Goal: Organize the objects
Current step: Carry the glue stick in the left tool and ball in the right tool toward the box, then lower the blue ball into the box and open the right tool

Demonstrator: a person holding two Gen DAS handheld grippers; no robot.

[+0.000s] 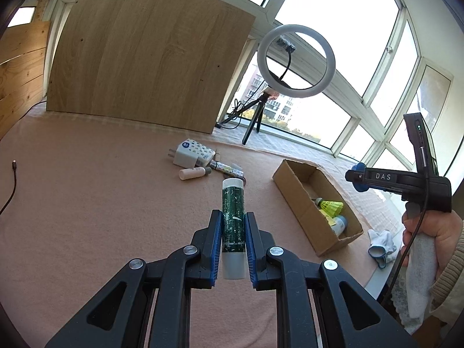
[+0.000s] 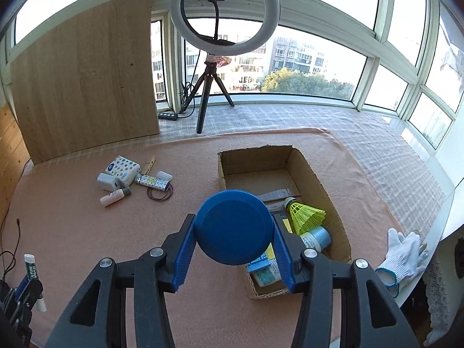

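Observation:
My left gripper (image 1: 233, 217) is shut on a green tube with white ends (image 1: 233, 220), held above the pink cloth; it also shows at the lower left of the right wrist view (image 2: 31, 269). My right gripper (image 2: 233, 226) is shut on a round blue lid (image 2: 233, 227), held over the near left corner of the open cardboard box (image 2: 316, 179). The box (image 1: 293, 188) holds a yellow shuttlecock (image 2: 306, 213), a small bottle (image 2: 317, 239) and packets. My right gripper also shows at the right of the left wrist view (image 1: 355, 178).
A loose pile lies on the pink cloth (image 2: 87, 232): white charger (image 2: 123, 168), small pink bottle (image 2: 114, 197), lighter (image 2: 152, 181), clothespin (image 2: 148, 166), hair ties (image 2: 160, 193). A ring light on a tripod (image 2: 224, 14) and a wooden board (image 2: 84, 81) stand behind. A white glove (image 2: 403, 253) lies right.

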